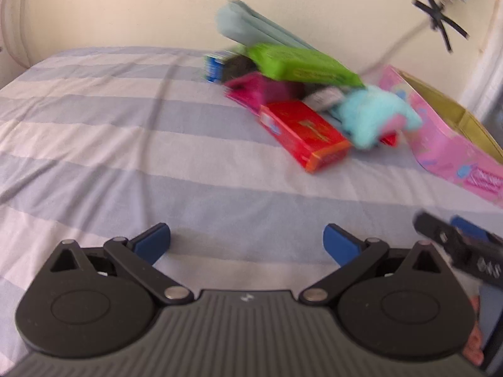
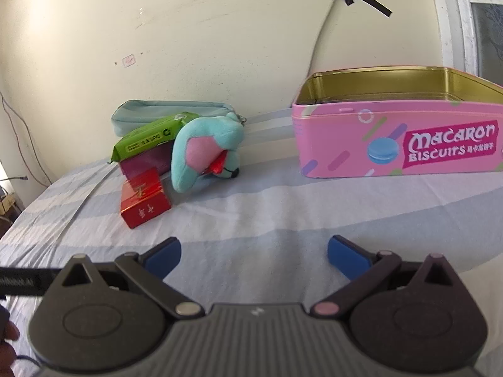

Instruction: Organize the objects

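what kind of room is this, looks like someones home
Probably a bedroom at home: the things lie on a striped bedsheet, with a plush toy and a pink biscuit tin beside a plain painted wall.

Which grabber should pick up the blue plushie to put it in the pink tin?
Probably right: the right gripper is open, with plushie and pink tin both ahead.
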The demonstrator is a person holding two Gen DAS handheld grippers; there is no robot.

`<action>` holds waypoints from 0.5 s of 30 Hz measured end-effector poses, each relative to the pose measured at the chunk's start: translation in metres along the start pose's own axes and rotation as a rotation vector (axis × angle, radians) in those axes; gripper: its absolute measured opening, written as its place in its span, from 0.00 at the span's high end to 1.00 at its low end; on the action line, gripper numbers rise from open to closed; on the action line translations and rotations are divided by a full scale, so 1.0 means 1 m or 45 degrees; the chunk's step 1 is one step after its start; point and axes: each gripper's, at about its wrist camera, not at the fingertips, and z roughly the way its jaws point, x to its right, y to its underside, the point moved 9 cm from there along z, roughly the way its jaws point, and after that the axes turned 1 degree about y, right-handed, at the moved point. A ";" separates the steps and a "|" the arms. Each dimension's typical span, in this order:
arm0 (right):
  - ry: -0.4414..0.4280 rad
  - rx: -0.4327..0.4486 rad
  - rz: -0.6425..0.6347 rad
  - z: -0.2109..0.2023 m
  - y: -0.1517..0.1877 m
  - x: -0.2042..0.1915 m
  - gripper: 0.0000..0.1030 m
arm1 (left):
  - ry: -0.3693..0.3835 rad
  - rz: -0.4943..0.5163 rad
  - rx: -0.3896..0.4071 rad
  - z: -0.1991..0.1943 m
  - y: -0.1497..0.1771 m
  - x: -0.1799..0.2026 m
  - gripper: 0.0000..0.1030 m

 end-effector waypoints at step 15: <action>-0.208 -0.018 -0.524 0.043 -0.016 -0.112 0.16 | -0.205 -0.002 0.185 0.002 -0.007 -0.064 0.00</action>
